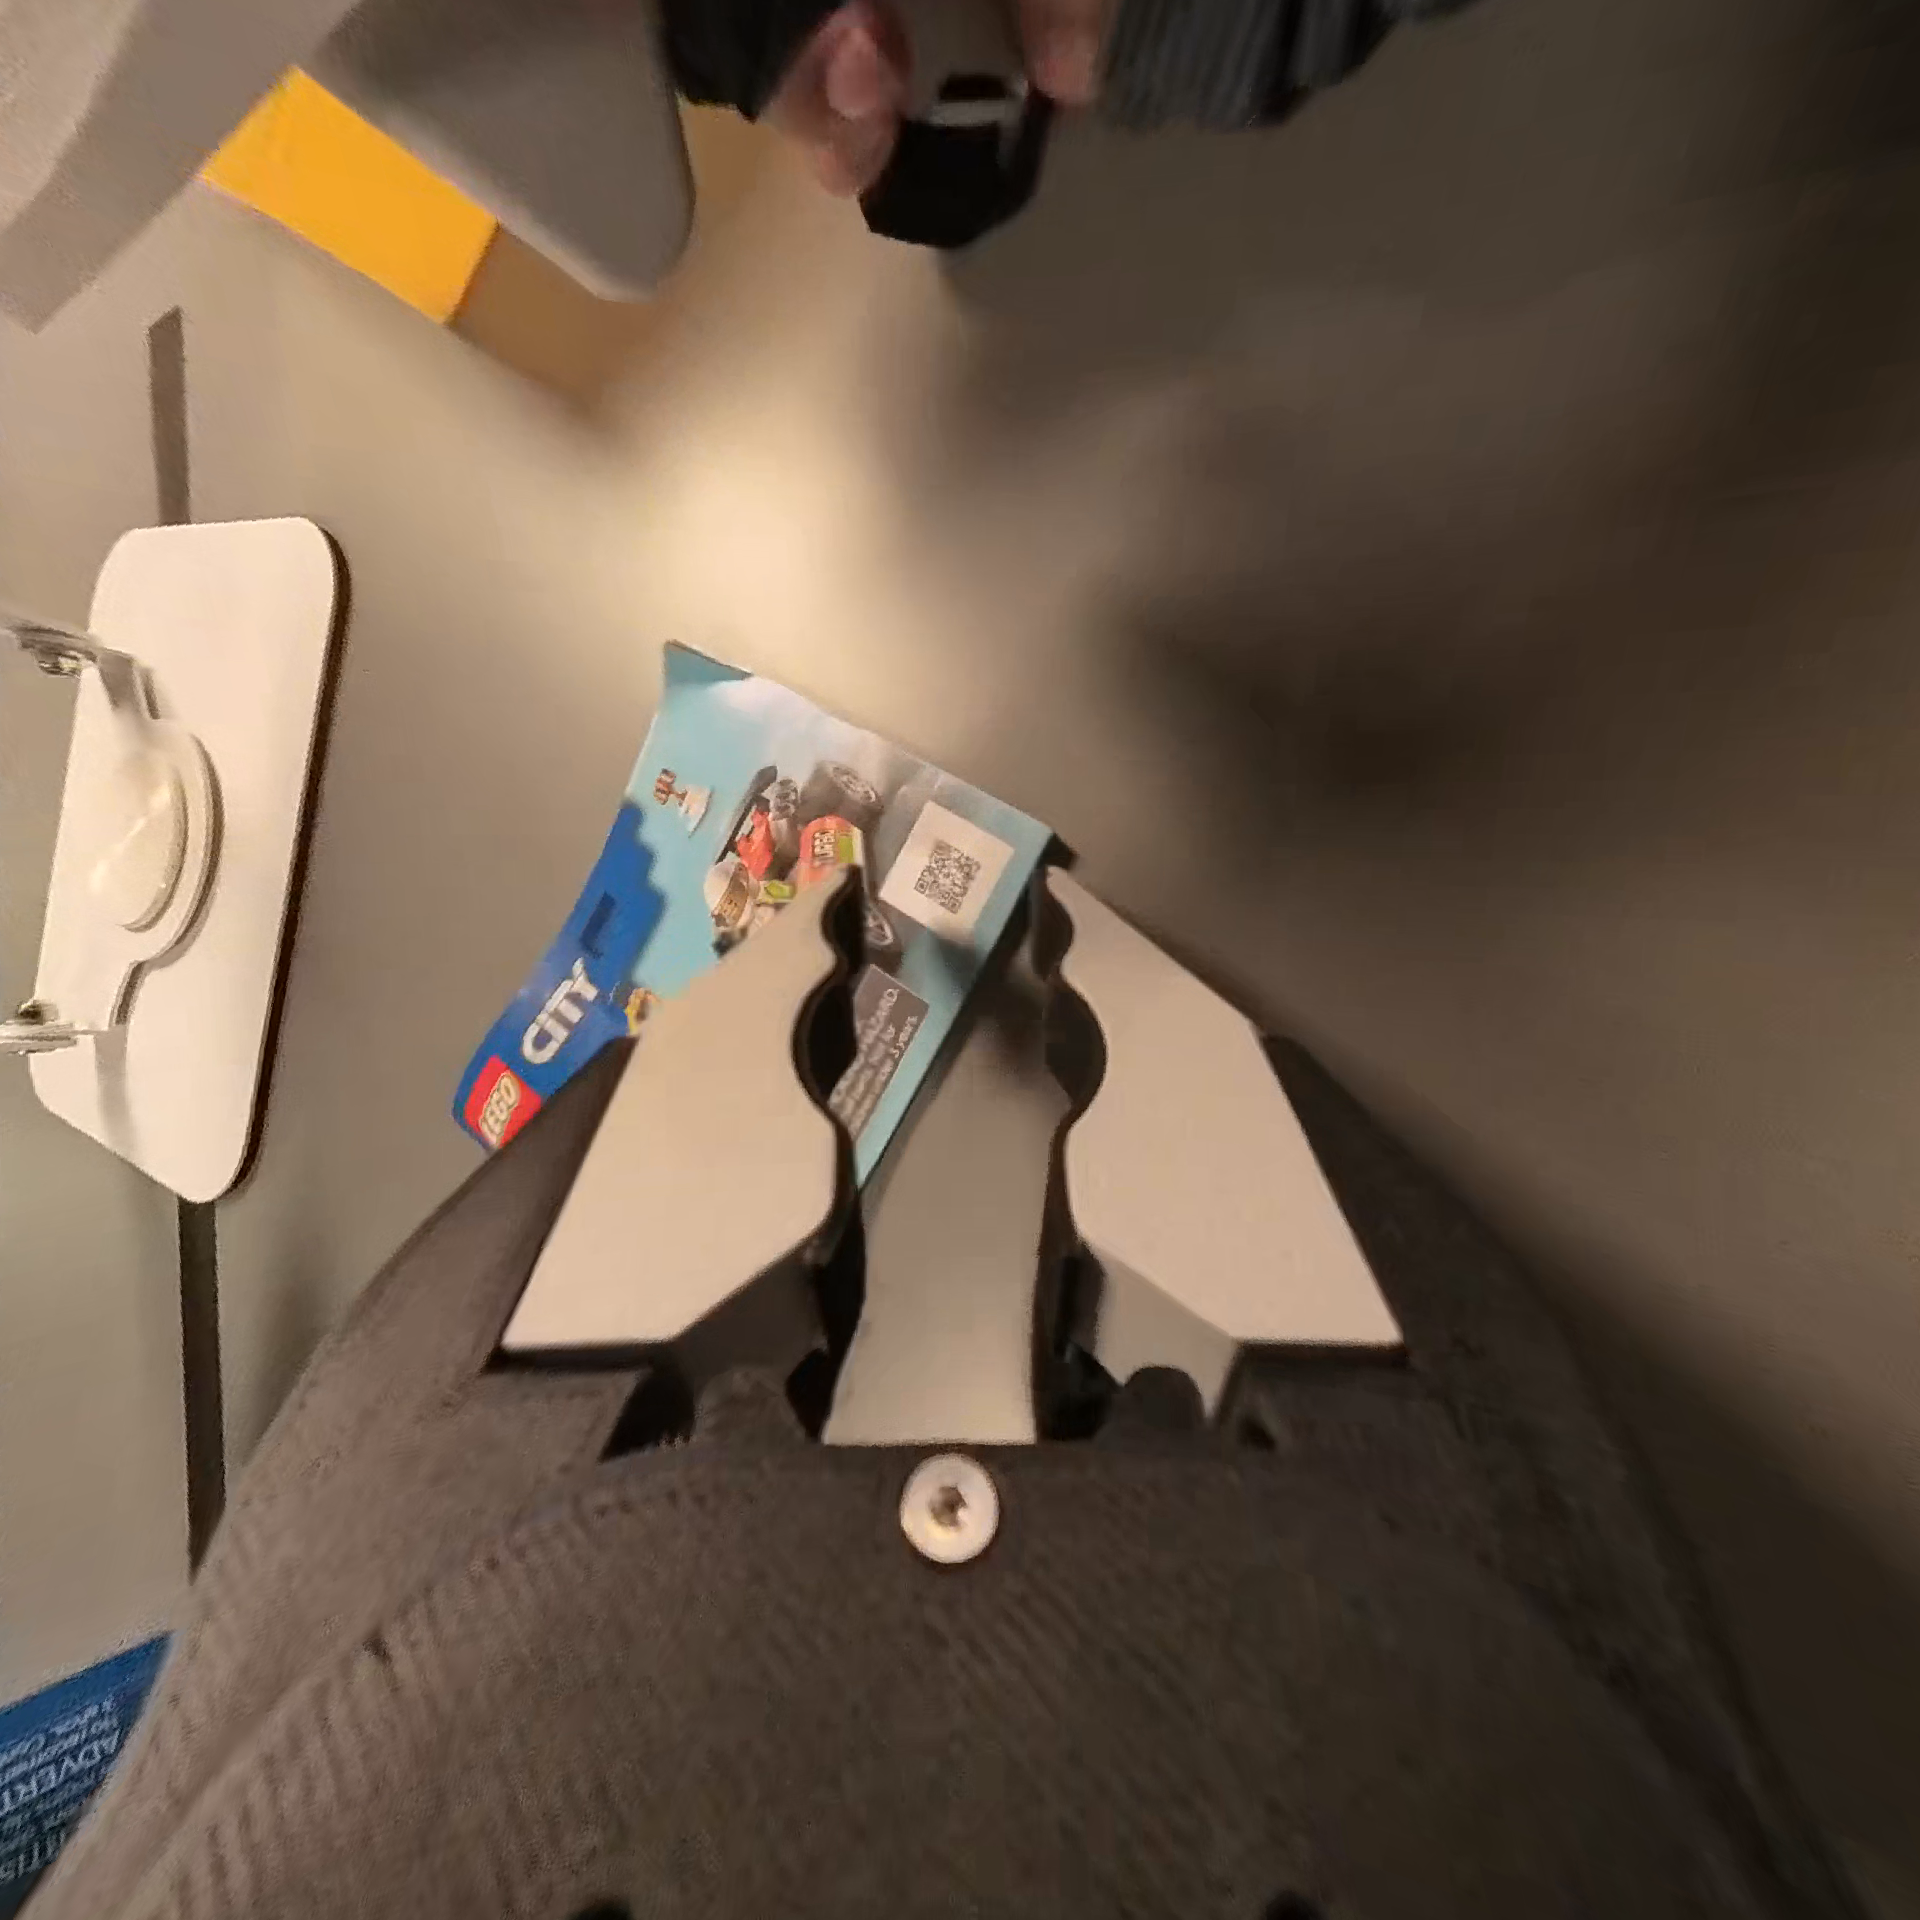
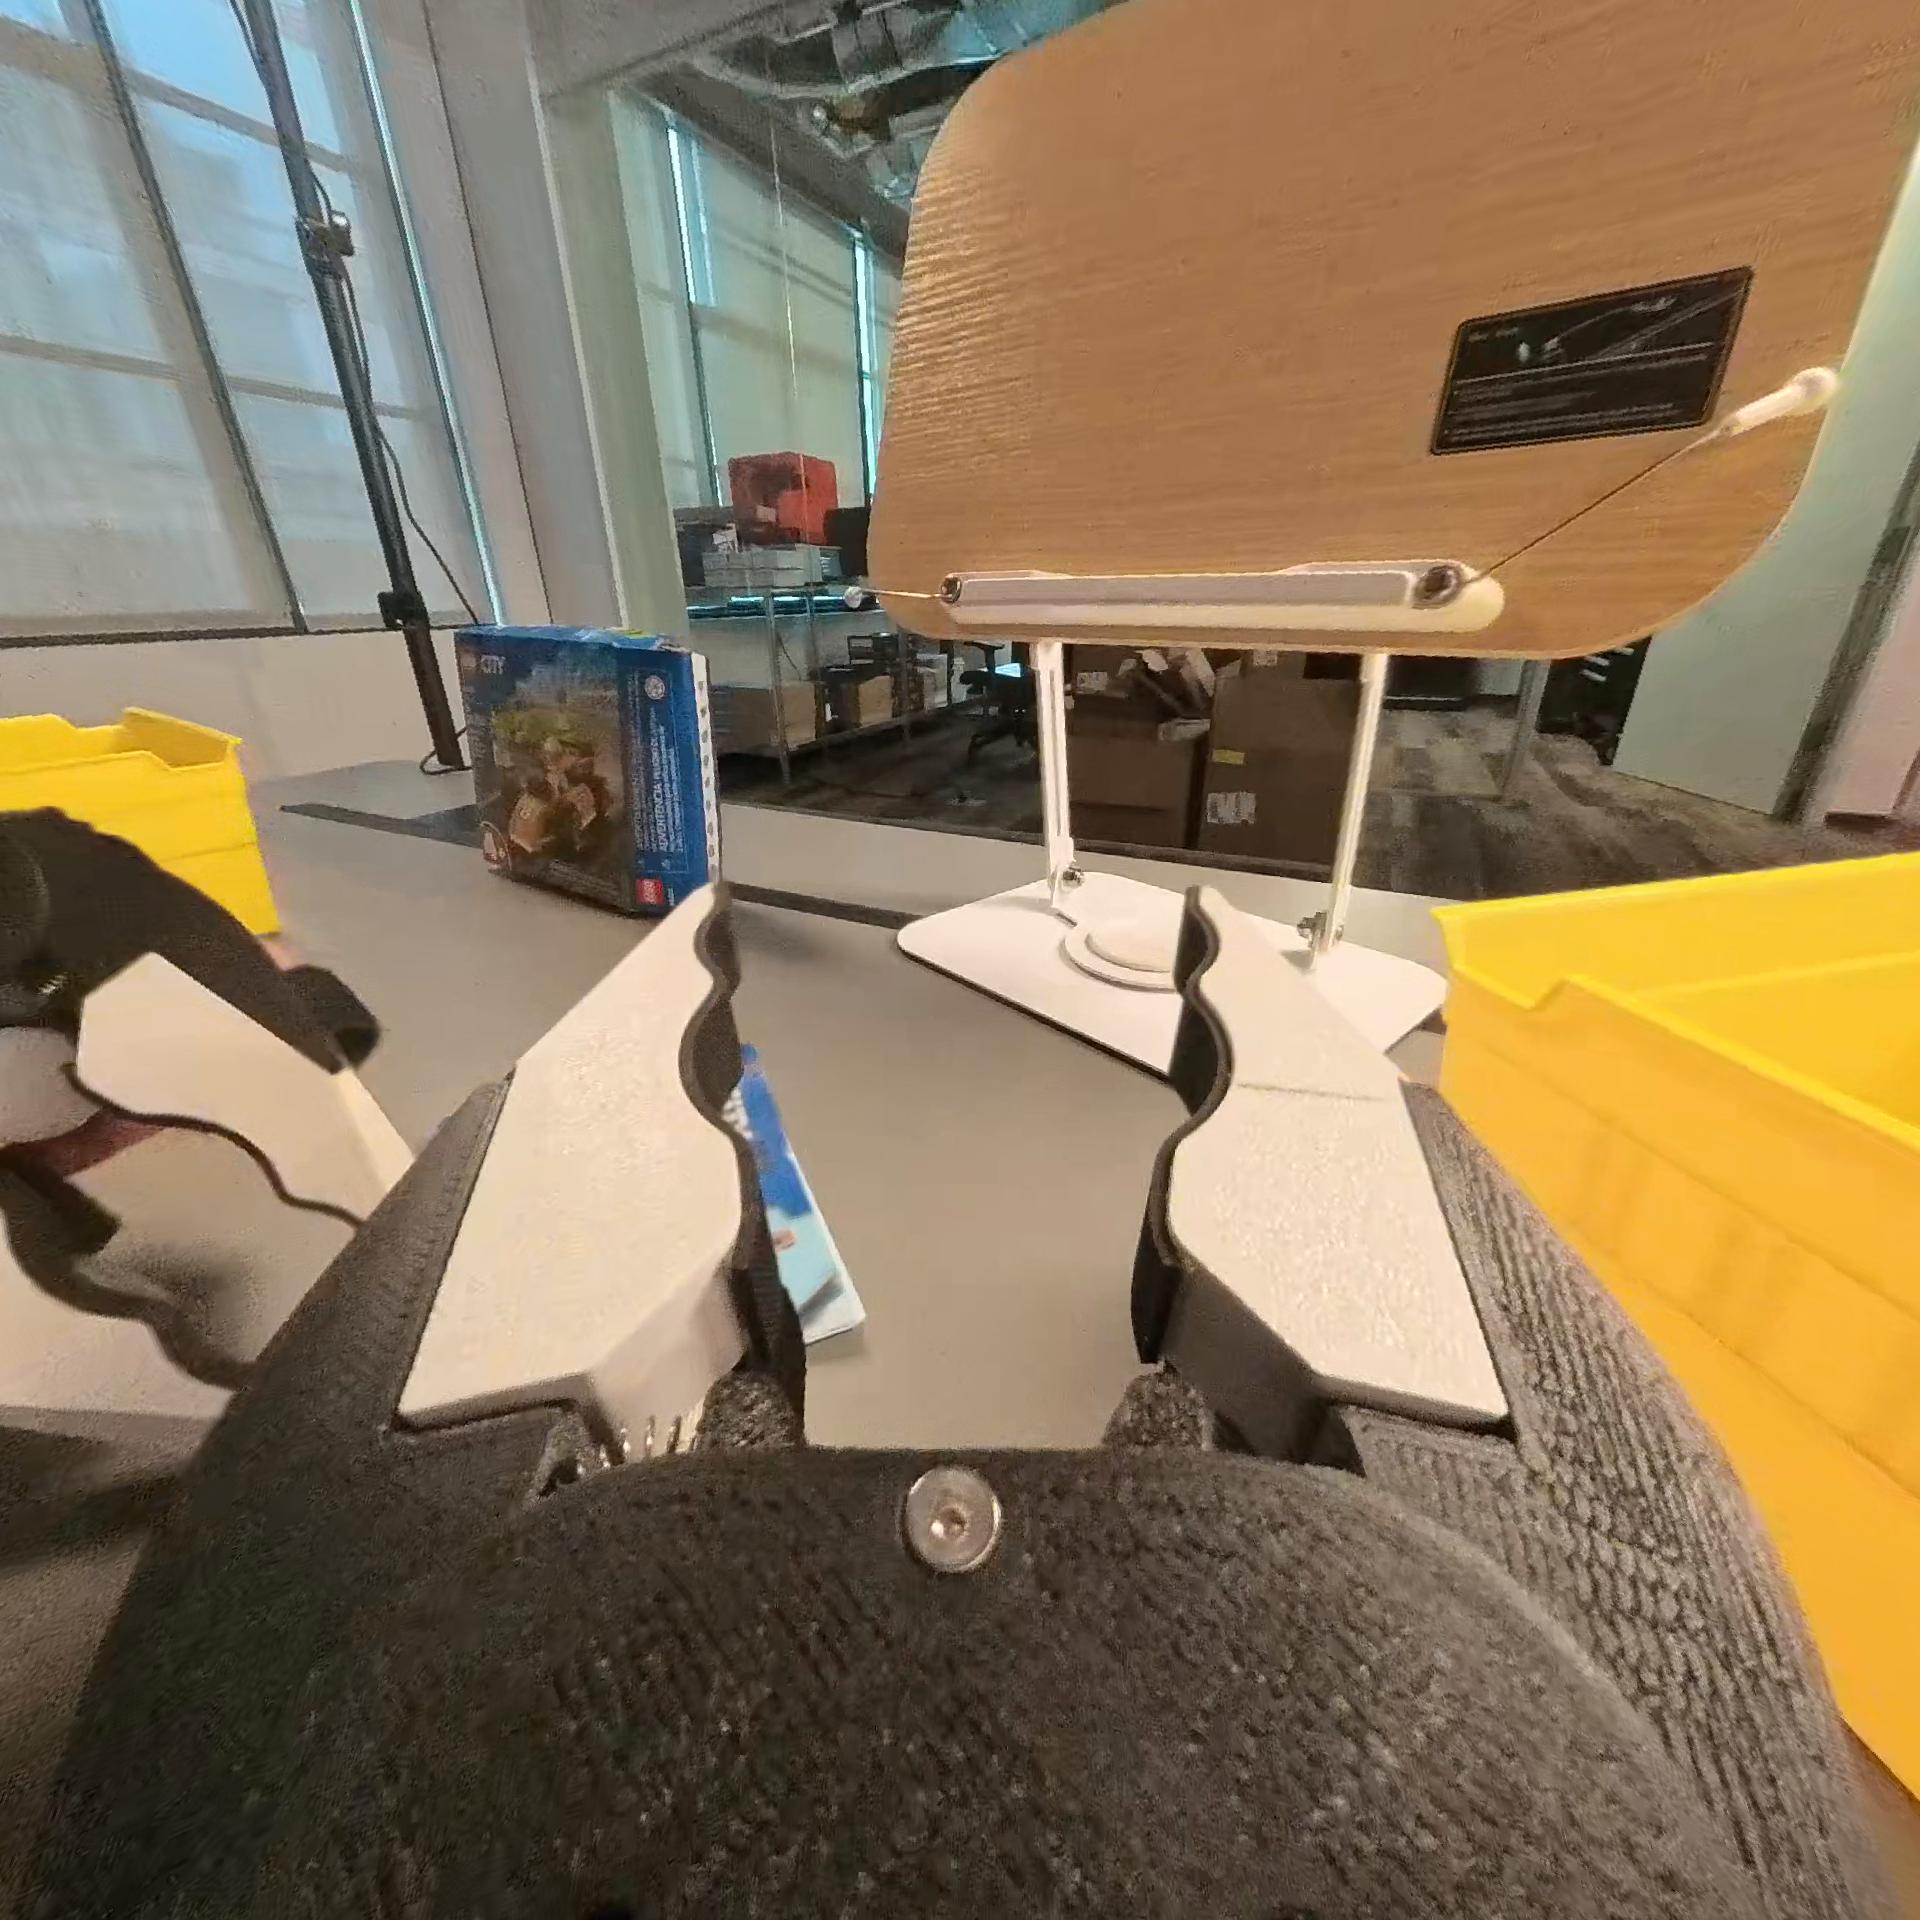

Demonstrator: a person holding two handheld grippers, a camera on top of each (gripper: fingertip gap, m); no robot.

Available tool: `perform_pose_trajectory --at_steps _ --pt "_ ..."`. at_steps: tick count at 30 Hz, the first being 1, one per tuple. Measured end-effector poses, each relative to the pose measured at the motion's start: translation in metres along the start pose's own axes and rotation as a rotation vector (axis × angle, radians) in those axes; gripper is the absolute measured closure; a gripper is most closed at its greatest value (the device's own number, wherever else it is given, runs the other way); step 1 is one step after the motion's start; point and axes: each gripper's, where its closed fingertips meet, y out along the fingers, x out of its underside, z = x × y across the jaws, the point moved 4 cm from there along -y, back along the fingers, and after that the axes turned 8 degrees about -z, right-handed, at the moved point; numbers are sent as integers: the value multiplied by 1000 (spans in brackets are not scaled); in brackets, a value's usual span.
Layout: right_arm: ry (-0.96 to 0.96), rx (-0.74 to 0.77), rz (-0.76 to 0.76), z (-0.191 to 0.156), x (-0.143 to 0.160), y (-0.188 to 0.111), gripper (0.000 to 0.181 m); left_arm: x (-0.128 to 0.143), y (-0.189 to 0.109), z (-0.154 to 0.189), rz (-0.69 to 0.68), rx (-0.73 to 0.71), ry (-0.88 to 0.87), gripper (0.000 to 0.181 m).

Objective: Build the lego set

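The left tool (image 1: 951, 883) points down at the grey surface (image 1: 1351, 520) with its fingers a little apart over the flat blue booklet (image 1: 769, 831) (it shows a toy car), while the right tool (image 2: 956, 914), held low, is wide apart and holds nothing.

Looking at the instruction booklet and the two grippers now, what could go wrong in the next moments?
1. The left gripper hangs open over the thin booklet, which lies flat on the table; the fingers may slide over it or crease it.
2. The left wrist view is blurred, which suggests fast motion, so a grasp may miss.
3. The book stand is near the right gripper; a sweep could knock it.
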Motion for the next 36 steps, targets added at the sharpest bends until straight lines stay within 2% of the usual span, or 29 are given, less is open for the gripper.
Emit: perform_pose_trajectory --at_steps 4,8,13,14,16,17,19,24,26,31,36 --pt "15 -15 -2 -1 1 2 98 7 3 -6 -22 15 4 181" --pt "43 -7 6 3 0 1 99 8 4 -18 -6 6 -82 181" --pt "18 17 -5 3 1 1 104 1 -11 -47 190 -138 -406 181" --pt "13 46 -25 5 2 2 109 1 -16 -53 252 -171 -490 181" --pt "18 200 -104 19 9 2 137 7 -30 -66 338 -282 -670 181" --pt "8 219 -139 20 11 3 151 10 -37 -70 377 -340 -741 181" --pt "-39 142 -223 7 18 8 180 12 -50 -74 456 -402 -849 181" --pt "-119 -214 -588 -55 57 24 181 12 -64 -78 573 -394 -962 181" --pt "-217 -208 -682 -64 69 27 181 18 -64 -79 594 -401 -1003 181" --pt "-391 -190 -770 -74 84 28 181 46 -78 -84 665 -498 -1182 181" --pt "-363 -185 -793 -73 86 29 181 37 -76 -83 760 -332 -1173 181"
